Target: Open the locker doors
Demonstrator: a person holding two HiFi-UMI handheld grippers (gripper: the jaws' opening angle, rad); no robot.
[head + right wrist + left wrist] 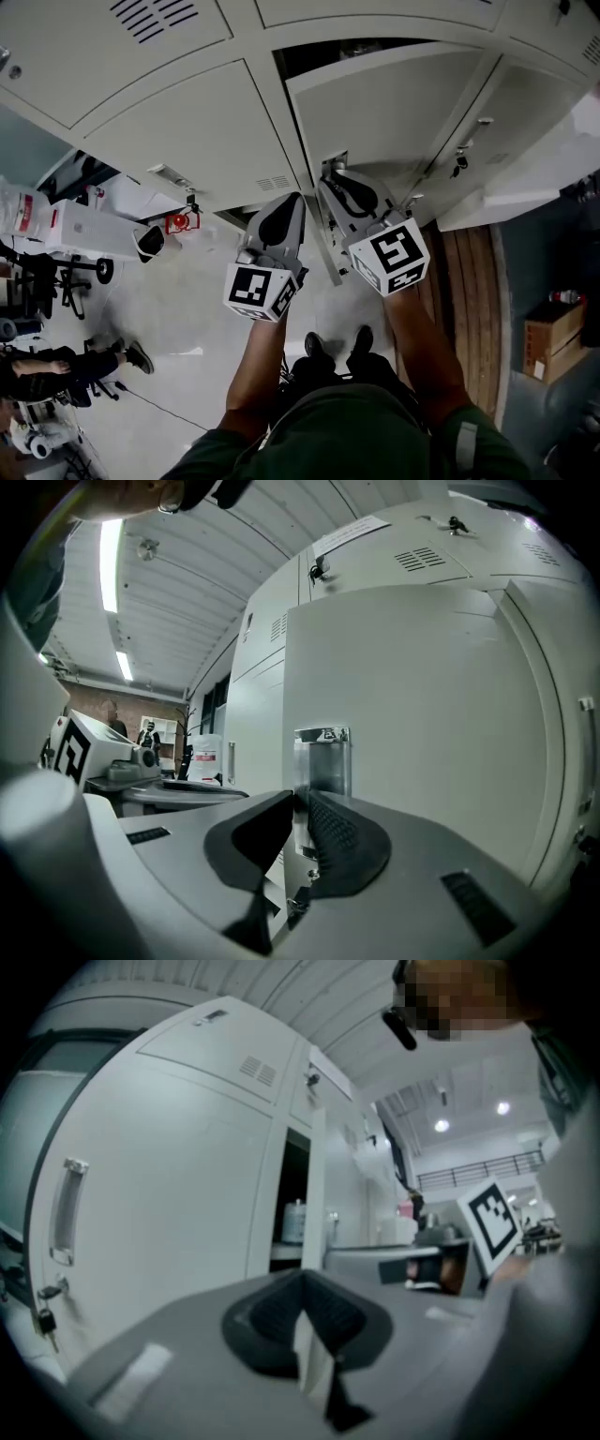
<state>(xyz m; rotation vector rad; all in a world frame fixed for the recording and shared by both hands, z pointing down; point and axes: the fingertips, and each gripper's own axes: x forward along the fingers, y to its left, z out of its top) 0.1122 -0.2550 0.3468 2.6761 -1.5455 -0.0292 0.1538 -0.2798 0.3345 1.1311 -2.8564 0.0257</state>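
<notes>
Only right gripper [298, 801] fingers pinch the door handle [322, 755]; left gripper [302, 1281] fingers pressed together

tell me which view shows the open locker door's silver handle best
The right gripper view: the silver metal handle on the white locker door stands centre frame, the right gripper's jaws shut on it. The head view shows a sliver above that gripper; the left gripper view shows the door edge-on, handle unclear.

Left gripper [303, 1283] closed, right gripper [300, 803] clamped, both forearms outstretched
</notes>
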